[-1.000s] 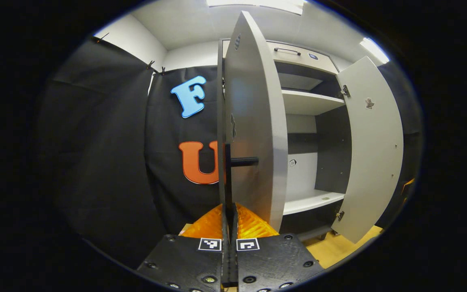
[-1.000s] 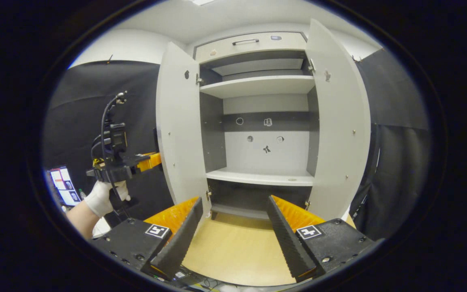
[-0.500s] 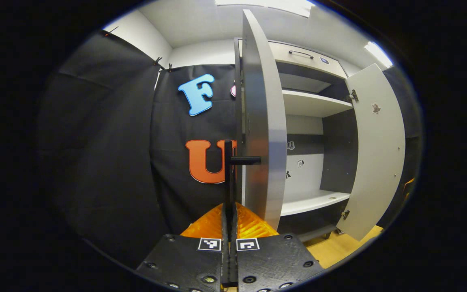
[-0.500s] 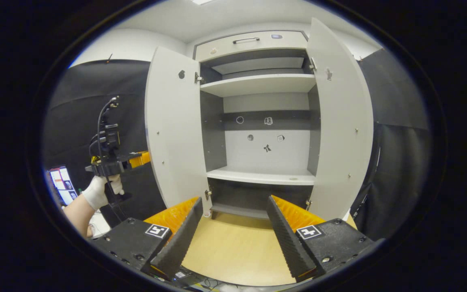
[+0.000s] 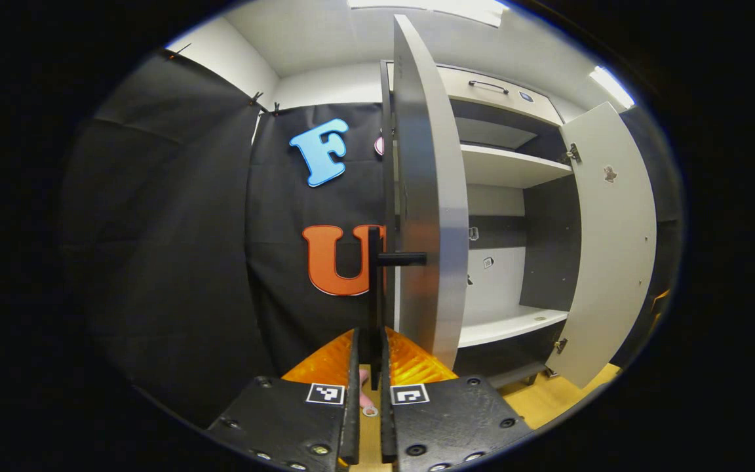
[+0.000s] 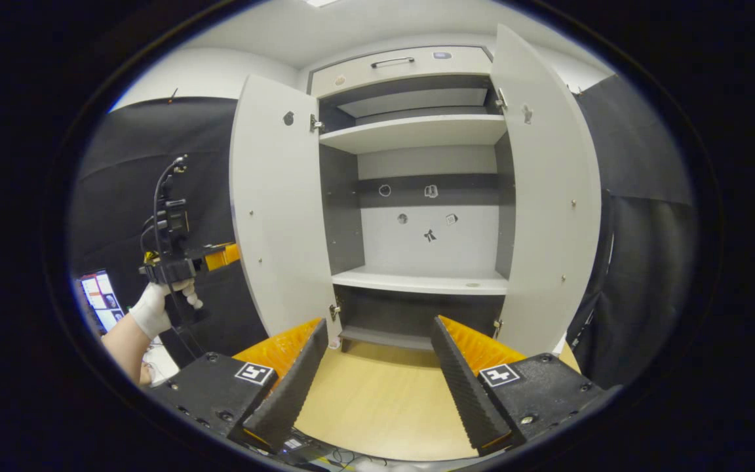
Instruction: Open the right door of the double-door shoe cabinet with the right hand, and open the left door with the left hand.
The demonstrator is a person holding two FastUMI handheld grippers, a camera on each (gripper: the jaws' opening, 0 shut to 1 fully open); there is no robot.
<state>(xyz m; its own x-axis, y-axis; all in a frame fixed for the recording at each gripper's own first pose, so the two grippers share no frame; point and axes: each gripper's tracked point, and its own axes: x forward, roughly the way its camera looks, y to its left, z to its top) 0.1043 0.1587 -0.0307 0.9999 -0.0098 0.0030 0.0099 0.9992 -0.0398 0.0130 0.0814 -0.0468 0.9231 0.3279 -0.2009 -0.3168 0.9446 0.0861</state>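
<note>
Shoe cabinet (image 6: pixel 417 170): stands upright on my light wooden floor (image 6: pixel 377 406), black cloth wall (image 5: pixel 174 249) on both sides.
Left door (image 5: pixel 426 196): swung out, edge-on to my left gripper (image 5: pixel 368 367); long axis vertical.
Right door (image 6: pixel 544 196): open wide.
Handle (image 5: pixel 375 295): vertical bar, between my left fingers; slim gap, contact unclear.
Right gripper (image 6: pixel 374 367): wide apart, holding nothing.

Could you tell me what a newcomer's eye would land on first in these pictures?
Probably the shoe cabinet standing wide open at centre, its left door and right door swung out and its shelves bare. Next, the left gripper with the door's dark handle between its slightly parted fingers.
</note>
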